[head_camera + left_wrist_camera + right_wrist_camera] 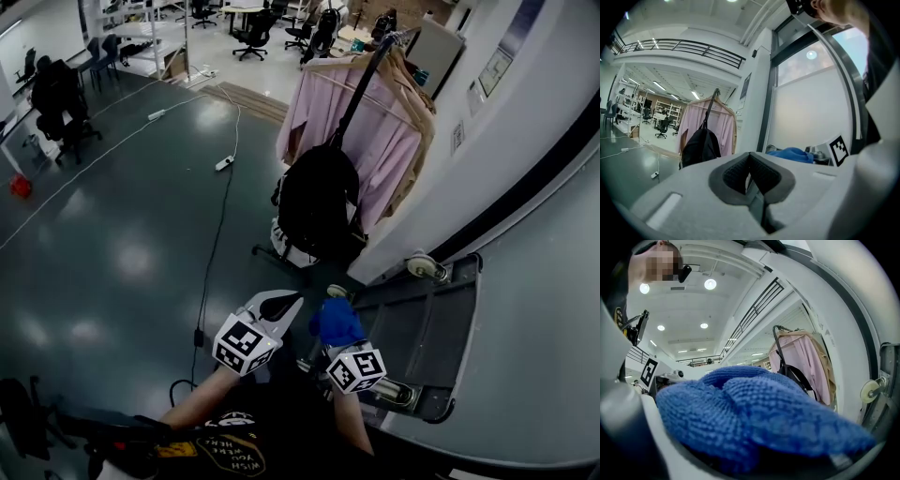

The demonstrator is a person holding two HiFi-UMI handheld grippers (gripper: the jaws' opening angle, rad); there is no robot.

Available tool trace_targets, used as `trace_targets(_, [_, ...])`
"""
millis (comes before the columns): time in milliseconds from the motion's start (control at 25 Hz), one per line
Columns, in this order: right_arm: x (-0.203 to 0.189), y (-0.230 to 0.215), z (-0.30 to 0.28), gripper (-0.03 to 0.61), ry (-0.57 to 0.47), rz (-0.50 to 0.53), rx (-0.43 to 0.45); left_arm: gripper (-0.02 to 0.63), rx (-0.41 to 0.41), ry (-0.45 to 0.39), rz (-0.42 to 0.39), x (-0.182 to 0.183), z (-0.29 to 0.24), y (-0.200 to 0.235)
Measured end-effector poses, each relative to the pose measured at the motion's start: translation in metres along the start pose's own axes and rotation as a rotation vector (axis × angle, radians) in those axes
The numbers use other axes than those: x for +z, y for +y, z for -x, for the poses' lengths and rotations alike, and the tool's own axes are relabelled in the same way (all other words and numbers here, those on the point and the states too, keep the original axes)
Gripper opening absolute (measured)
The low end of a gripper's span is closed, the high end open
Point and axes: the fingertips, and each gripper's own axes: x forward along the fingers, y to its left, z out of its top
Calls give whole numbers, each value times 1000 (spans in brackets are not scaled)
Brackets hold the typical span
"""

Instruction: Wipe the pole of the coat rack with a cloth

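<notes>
Low in the head view, the left hand-held gripper [279, 306] and the right hand-held gripper [337, 339] sit side by side above the dark floor [122, 253]. The left one points ahead with its jaws pressed together on nothing; its own view shows the dark pads [736, 171] meeting at the tip. The right one is clamped on a bunched blue cloth [337, 320], which fills most of the right gripper view and hides the jaws beneath its knit surface.

Further ahead, well apart from both grippers, stands the coat rack, and its black pole [362, 82] rises at a slant towards the top of the frame. A pink garment [317, 114] hangs from it, with a beige garment [424, 120] behind it on the wall side. A black backpack [317, 202] hangs in front of the lower part of the pole. The cloth does not touch the pole.

To the right of the grippers, a grey metal trolley [441, 323] leans against the white wall, one caster [422, 265] showing at its upper edge. A black cable [217, 234] runs across the floor to a white power strip [224, 163].
</notes>
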Motion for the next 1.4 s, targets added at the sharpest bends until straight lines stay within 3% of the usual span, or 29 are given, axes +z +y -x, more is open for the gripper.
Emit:
trace_targets(400, [87,-106,-99,12,-73,75,55,0,20,-60,-67,69,-126,70])
trace_targets(720, [135,-180,-171,12,-78,96,160,0,52,-24,-72,77,-210,109])
trace_targets(840, [197,-186,-208,11,-134,193,207,0,73,-18,-58,85,-222,135])
trace_targets(1160, [411,-189,-308,11,-344,367,264,0,105,-89,-78,138,-250,210])
trace_targets(1320, [499,-203,-356,11,-358,454,223,0,46,-110,-85,159,-271,228])
trace_targets(1400, [524,-215,-385,11,-312,475,188,0,19,-108,-88,161,-280,238])
